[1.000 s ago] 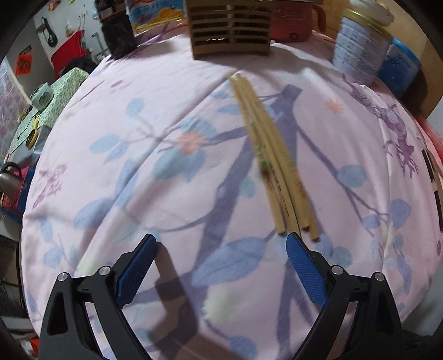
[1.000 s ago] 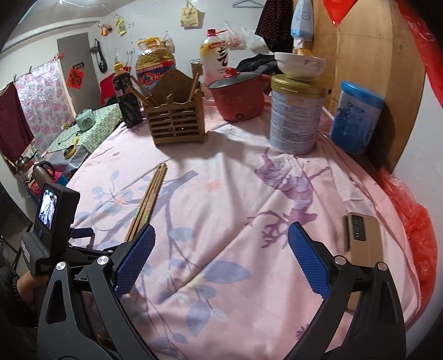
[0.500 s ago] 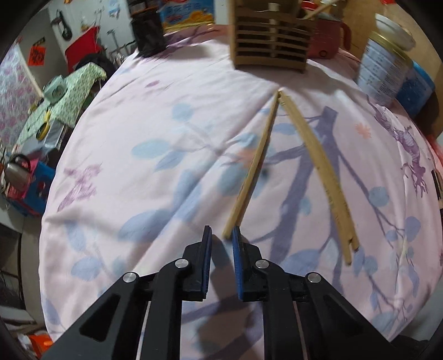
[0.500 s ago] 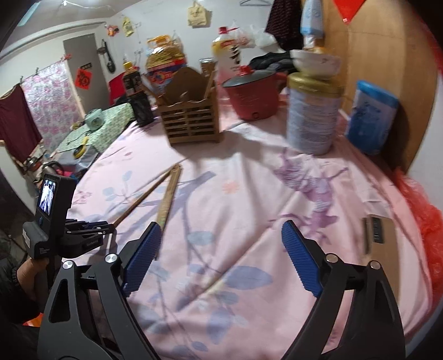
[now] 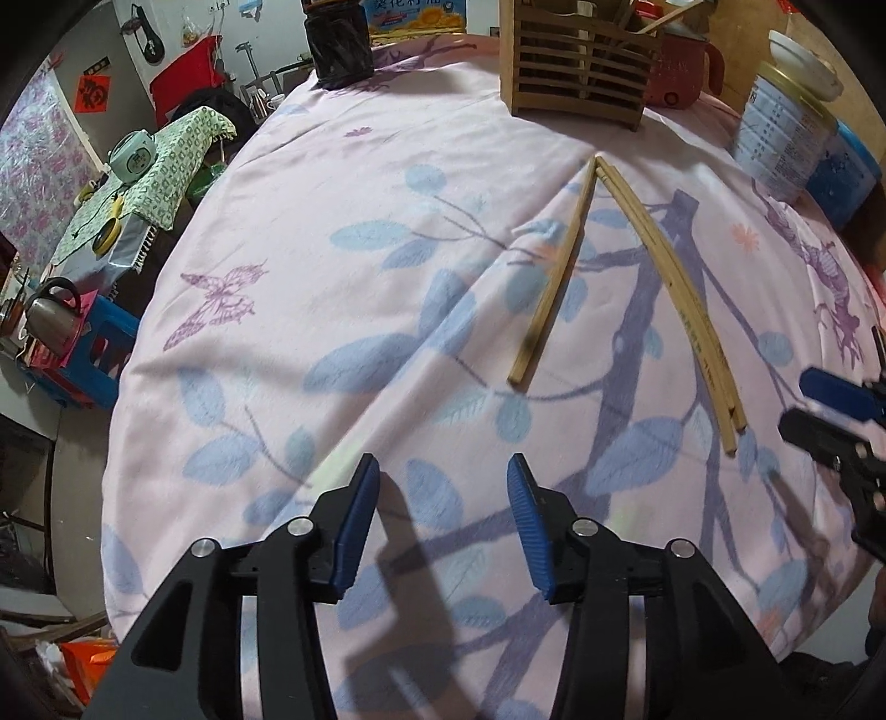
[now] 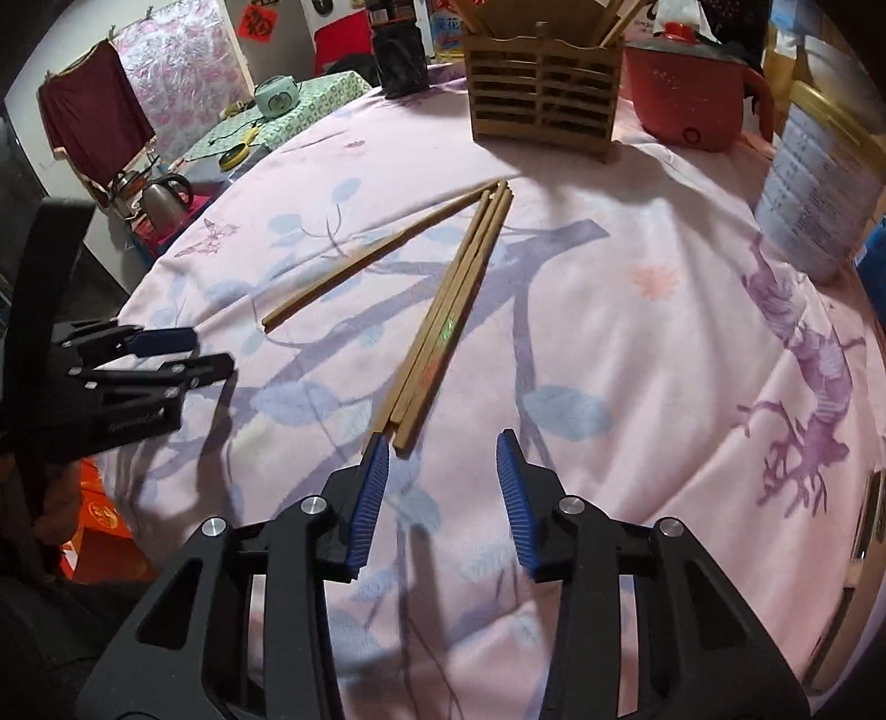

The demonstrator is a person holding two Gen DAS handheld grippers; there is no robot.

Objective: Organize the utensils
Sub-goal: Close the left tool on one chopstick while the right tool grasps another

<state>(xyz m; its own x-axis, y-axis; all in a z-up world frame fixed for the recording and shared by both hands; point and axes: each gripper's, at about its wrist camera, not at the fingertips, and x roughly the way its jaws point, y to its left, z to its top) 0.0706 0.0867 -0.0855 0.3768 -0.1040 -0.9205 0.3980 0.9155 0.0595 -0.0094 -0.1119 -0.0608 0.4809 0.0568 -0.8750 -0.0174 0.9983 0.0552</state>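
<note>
Chopsticks [image 6: 437,338] lie just ahead of the parted, empty right gripper [image 6: 443,487]; closing on their near ends likely comes next.

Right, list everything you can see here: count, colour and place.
single chopstick: one, tan, lying apart on the cloth, left of the bundle
chopstick bundle: several, tan, lying together, far tips meeting the single one
utensil holder: one, wooden, slatted, far side
red pot: one, right of the holder
tin can: one, white-blue, far right
black container: one, far left
tablecloth: one, pink, floral
left hand-held gripper: open, empty
right hand-held gripper: open, at the bundle's near ends
</note>
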